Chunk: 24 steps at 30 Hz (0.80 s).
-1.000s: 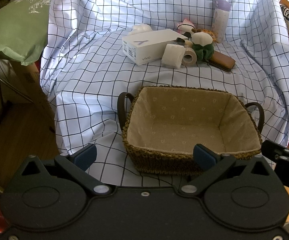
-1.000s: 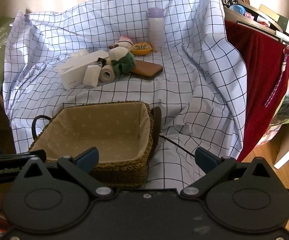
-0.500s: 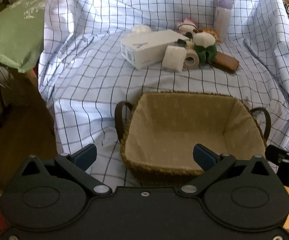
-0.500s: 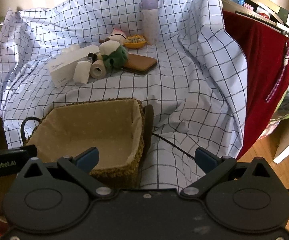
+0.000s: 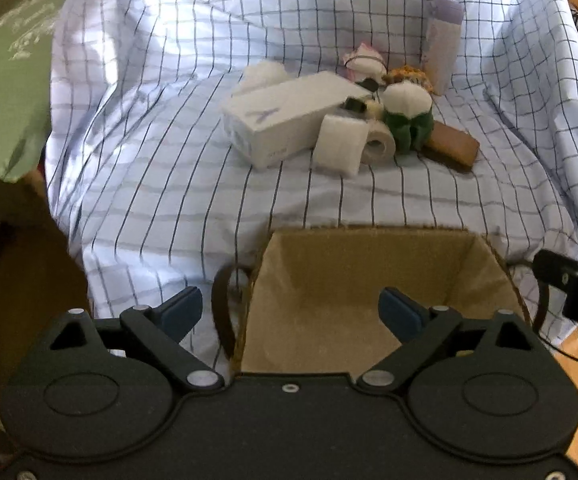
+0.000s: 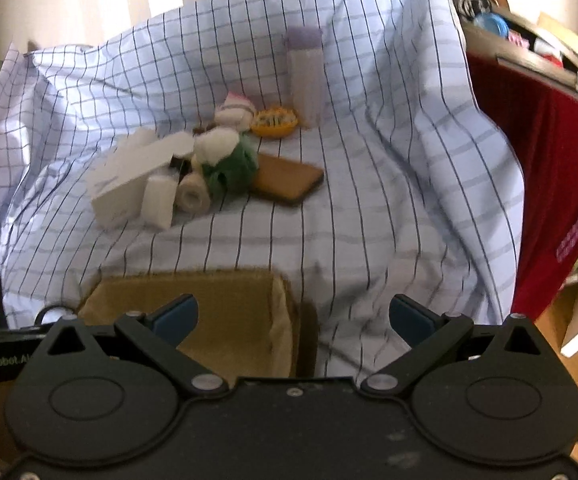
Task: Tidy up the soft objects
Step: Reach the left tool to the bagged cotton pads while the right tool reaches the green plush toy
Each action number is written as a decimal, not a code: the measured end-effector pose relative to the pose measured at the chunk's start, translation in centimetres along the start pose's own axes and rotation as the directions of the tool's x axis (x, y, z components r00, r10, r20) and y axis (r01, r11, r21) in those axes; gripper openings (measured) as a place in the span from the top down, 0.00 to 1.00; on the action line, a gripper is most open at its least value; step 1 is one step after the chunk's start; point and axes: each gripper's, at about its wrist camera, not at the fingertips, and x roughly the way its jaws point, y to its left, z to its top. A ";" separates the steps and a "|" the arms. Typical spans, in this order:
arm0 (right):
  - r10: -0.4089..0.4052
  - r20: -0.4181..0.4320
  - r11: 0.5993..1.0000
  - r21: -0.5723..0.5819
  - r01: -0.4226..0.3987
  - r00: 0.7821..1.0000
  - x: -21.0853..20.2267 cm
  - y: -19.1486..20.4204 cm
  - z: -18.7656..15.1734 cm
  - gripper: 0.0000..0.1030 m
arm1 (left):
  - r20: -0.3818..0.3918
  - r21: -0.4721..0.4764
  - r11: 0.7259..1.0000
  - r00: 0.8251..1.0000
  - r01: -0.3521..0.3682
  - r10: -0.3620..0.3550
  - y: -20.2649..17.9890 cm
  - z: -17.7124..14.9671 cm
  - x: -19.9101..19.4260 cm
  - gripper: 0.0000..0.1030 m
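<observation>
Soft things sit in one tight pile at the back of the checked sheet (image 5: 161, 168): green-and-white plush (image 5: 407, 114), white foam block (image 5: 339, 144), bandage roll (image 5: 377, 144), a small pink-white soft piece (image 5: 363, 62) behind. Wedged among them are hard items: white box (image 5: 289, 118), brown case (image 5: 451, 146), lilac bottle (image 5: 441, 44), yellow bowl (image 6: 275, 122). Lined wicker basket (image 5: 369, 292) is empty, near edge of the sheet, well apart from the pile.

Left tool (image 5: 291, 310) is open with nothing between its blue pads, hanging over the basket's left side. Right tool (image 6: 293, 318) is wide open too, empty, over the basket's right corner.

Risks, judged:
- Foam block leans on the box and touches the roll, so a grab there could drag the box or pinch two items at once.
- Plush lies against the brown case; a deep reach could catch the case edge.
- Bottle stands upright just behind the pile, so a high sweep could tip it.
- Loose, wrinkled sheet may bunch under the pads and shift everything.
- Both tools are heading for the same cluster and could collide.
- Frames are motion-blurred, so exact contacts in the pile are hard to tell.

Versus a second ago: both views are closer to the pile, and the basket has slid low in frame, its front rim now hidden behind the tool bodies. Left tool's jaws have just been closing slightly, nothing between them. Pile unchanged.
</observation>
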 end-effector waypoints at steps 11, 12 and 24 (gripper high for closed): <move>0.057 0.071 0.998 0.003 -0.058 0.996 5.2 0.8 5.7 0.02 | 0.058 0.041 0.997 0.996 0.062 -0.064 -0.3 5.2 4.5 0.11; 0.066 0.069 0.998 0.006 -0.067 0.995 5.8 0.8 6.1 0.02 | 0.060 0.048 0.996 0.996 0.069 -0.072 -0.4 5.6 5.1 0.11; 0.118 0.048 0.992 -0.048 -0.116 0.992 11.5 1.7 9.4 0.02 | 0.063 0.129 0.982 0.987 0.140 -0.149 -1.7 8.9 11.3 0.12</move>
